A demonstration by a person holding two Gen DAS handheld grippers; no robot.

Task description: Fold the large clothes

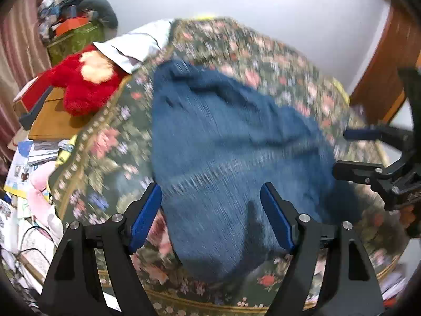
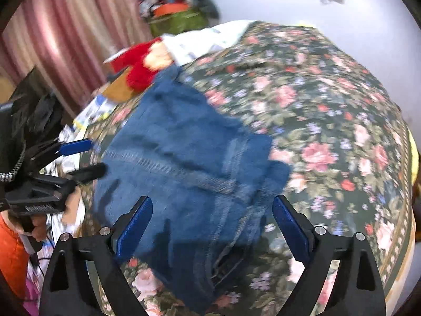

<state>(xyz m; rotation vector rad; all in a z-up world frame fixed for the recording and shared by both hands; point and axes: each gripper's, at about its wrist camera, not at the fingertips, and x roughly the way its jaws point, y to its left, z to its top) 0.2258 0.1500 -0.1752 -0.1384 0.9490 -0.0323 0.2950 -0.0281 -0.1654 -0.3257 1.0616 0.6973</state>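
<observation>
A pair of blue jeans (image 1: 223, 152) lies folded on the floral bedspread (image 1: 276, 60); it also shows in the right wrist view (image 2: 184, 163), on the bedspread (image 2: 329, 105). My left gripper (image 1: 211, 216) is open and empty, hovering above the near end of the jeans. My right gripper (image 2: 211, 231) is open and empty, above the waistband end. Each gripper shows in the other's view, the right one (image 1: 350, 152) at the bed's right side, the left one (image 2: 86, 155) at its left side, both with jaws apart. Both views are motion-blurred.
A red plush toy (image 1: 84, 79) lies at the bed's far left, next to a white cloth (image 1: 136, 44). Books and papers (image 1: 34, 152) crowd the left side. A green box (image 1: 73, 39) with clutter stands by pink curtains (image 2: 58, 34). A wooden door (image 1: 381, 60) is at the right.
</observation>
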